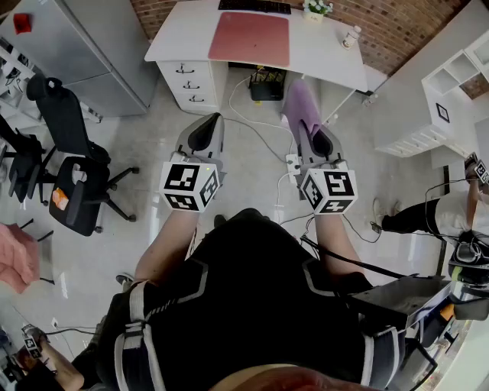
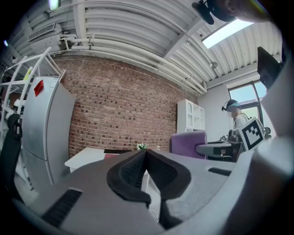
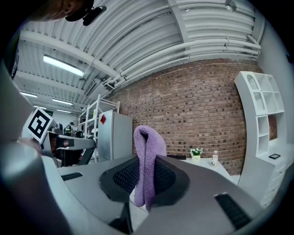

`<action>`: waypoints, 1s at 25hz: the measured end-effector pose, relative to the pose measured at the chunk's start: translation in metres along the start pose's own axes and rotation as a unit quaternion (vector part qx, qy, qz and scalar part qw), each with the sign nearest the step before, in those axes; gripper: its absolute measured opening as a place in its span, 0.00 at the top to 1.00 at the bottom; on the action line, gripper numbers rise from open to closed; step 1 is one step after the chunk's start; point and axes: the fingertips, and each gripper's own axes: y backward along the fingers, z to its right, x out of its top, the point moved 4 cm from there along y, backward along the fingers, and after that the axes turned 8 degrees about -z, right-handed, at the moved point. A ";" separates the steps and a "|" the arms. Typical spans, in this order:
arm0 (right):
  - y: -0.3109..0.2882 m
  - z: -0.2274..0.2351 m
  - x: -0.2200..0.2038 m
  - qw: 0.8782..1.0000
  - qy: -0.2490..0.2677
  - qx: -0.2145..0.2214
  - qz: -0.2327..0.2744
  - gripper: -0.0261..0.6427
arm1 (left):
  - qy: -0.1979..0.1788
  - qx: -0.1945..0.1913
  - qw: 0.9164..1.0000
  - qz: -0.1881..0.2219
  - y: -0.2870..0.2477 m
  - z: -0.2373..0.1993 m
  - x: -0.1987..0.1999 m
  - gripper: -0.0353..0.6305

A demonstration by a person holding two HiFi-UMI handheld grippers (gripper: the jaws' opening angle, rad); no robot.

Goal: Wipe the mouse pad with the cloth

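Note:
A pink mouse pad (image 1: 250, 38) lies on the white desk (image 1: 176, 34) ahead of me, beside a dark keyboard (image 1: 254, 6). My right gripper (image 1: 315, 136) is shut on a purple cloth (image 1: 303, 107), which stands up folded between the jaws; in the right gripper view the cloth (image 3: 148, 160) fills the gap of the right gripper (image 3: 146, 172). My left gripper (image 1: 205, 131) is shut with nothing in it, its jaws meeting in the left gripper view (image 2: 146, 161). Both grippers hang well short of the desk, over the floor. From the left gripper view the purple cloth (image 2: 188, 142) shows at the right.
A drawer unit (image 1: 189, 85) stands under the desk, with cables and a power strip (image 1: 291, 163) on the floor. A black office chair (image 1: 72, 176) is at the left. White shelves (image 1: 451, 92) stand at the right. A small plant (image 1: 317, 8) and bottle (image 1: 351, 36) sit on the desk.

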 end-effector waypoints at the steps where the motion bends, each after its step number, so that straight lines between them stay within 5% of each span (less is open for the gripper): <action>1: -0.001 0.000 0.001 1.000 0.000 -0.001 0.001 0.87 | 0.000 0.001 1.000 0.000 0.000 -0.002 0.000 0.95; 25: -0.022 -0.037 0.000 0.999 -0.036 0.007 -0.010 0.87 | 0.013 -0.017 1.000 0.000 0.019 -0.046 -0.009 0.95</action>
